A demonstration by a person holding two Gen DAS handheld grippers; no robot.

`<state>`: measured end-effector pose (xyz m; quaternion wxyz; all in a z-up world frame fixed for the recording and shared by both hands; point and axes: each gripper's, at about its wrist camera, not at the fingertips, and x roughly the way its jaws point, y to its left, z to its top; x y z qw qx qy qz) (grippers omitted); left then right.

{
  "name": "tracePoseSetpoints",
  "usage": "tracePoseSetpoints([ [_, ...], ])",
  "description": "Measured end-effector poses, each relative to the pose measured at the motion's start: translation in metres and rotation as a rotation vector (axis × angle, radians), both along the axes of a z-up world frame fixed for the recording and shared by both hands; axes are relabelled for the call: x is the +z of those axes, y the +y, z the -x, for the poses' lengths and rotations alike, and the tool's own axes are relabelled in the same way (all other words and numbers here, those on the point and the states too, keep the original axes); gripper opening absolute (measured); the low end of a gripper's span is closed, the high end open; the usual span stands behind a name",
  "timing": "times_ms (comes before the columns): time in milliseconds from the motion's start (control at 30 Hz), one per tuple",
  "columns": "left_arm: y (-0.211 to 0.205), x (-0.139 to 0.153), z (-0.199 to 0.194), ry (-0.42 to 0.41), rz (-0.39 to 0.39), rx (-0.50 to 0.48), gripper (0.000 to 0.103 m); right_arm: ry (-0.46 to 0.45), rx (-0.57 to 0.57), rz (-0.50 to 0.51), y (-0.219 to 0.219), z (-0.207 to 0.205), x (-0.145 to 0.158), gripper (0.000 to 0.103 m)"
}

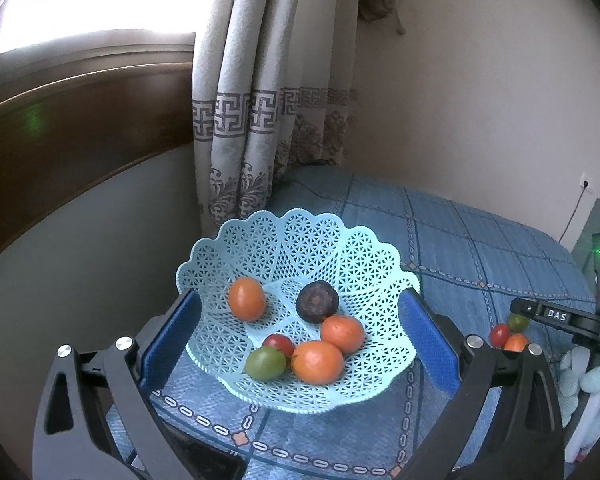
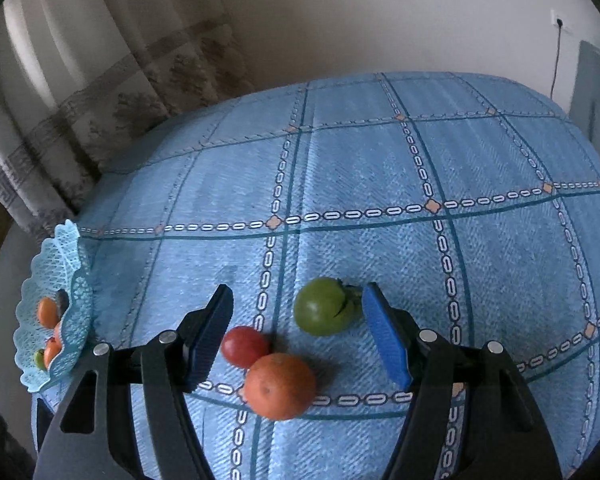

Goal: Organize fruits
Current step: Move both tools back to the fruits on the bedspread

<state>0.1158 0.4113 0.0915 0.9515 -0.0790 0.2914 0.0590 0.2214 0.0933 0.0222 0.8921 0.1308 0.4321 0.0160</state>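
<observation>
The left gripper [image 1: 296, 324] is hovering, jaws wide apart, over the lattice basket [image 1: 352, 248] holding six fruits. To its right, the right gripper [image 2: 300, 332] is spreading around a green tomato [image 2: 324, 306], red tomato [image 2: 244, 346] and orange [image 2: 280, 386] on the blue tablecloth [image 2: 380, 168].

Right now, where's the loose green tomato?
In the right wrist view, the green tomato sits on the blue tablecloth between the open right gripper fingers, near the right finger, beyond the red tomato and orange.
</observation>
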Motion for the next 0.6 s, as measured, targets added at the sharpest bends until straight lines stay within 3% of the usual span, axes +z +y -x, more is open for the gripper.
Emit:
tracePoseSetpoints([
  [367,-0.005,-0.002,-0.001,0.007,-0.011,-0.017,0.100,0.074,-0.026,0.057,0.002,-0.024,-0.022,0.048],
  [600,-0.009,-0.003,-0.001,0.013,-0.018,-0.019,0.100,0.077,-0.001,0.081,0.002,-0.022,-0.020,0.037],
])
